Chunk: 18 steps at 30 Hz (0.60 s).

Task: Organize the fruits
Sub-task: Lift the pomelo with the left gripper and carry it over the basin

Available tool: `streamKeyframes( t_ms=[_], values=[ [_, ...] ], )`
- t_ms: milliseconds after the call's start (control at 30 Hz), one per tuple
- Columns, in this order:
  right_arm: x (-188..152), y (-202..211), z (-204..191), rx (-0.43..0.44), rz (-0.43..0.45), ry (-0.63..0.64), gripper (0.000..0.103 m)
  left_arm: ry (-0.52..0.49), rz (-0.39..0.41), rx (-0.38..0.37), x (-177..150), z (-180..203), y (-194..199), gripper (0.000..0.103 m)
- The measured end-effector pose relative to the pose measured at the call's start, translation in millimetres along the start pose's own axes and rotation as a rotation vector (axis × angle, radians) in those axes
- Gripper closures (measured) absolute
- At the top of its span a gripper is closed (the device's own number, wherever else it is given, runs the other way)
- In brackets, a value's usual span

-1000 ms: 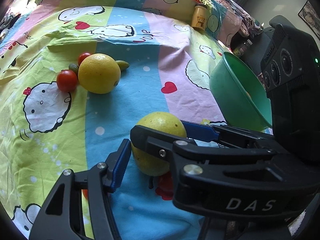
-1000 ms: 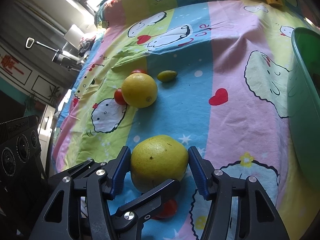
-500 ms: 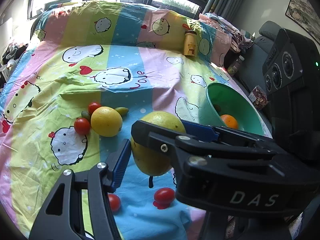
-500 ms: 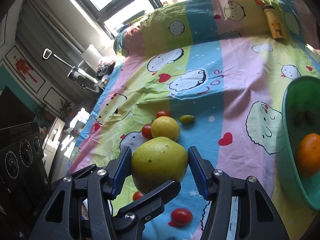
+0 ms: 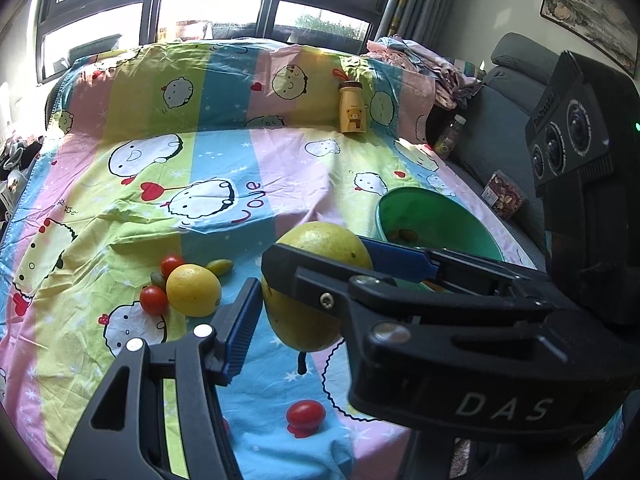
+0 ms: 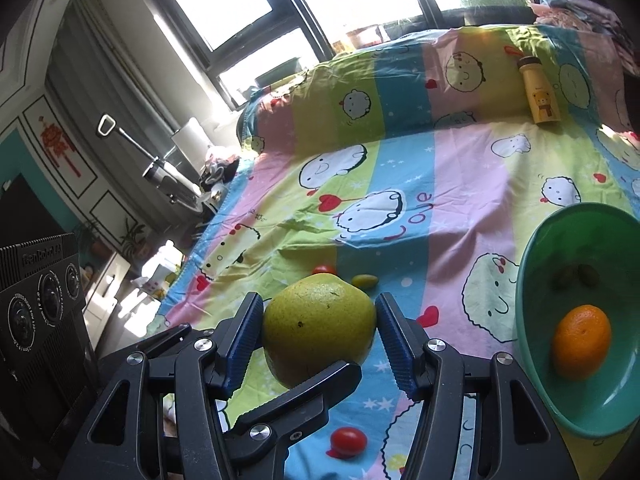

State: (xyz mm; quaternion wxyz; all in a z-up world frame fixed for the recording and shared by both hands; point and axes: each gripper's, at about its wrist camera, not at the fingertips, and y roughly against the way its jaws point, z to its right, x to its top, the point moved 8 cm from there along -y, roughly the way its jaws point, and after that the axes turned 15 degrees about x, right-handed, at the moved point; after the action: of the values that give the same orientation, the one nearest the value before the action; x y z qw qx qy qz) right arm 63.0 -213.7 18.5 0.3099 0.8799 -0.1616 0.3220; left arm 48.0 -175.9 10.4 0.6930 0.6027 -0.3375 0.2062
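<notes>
Both hand-held grippers, right [image 6: 320, 336] & left [image 5: 304, 300], are holding the pomelo [image 6: 318, 328], now lifting it off the bed [image 6: 440, 184]; green bowl [image 6: 532, 280] to the right is next.

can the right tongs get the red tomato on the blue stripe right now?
Probably not: the right tongs and left tongs are together carrying the big yellow-green fruit. That tomato sits beneath them, unobstructed.

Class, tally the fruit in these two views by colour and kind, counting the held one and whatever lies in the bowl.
Large yellow-green fruit: 1
Yellow citrus: 1
Orange: 1
Red tomatoes: 3 in clear view
Small green fruits: 2
Small dark fruits in the green bowl: 2
Total: 10
</notes>
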Motion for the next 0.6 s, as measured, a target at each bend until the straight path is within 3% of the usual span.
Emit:
streamKeyframes(
  t_ms=[367, 600],
  values=[
    [23.3, 36.2, 18.8, -0.068, 0.073, -0.009, 0.042, -0.056, 0.009, -0.073, 28.6, 37.1, -1.9, 0.047],
    [52.6, 67.7, 27.0, -0.102, 0.126, 0.022, 0.042, -0.099, 0.059, -0.101, 61.9, 65.2, 3.3, 0.047]
  ],
)
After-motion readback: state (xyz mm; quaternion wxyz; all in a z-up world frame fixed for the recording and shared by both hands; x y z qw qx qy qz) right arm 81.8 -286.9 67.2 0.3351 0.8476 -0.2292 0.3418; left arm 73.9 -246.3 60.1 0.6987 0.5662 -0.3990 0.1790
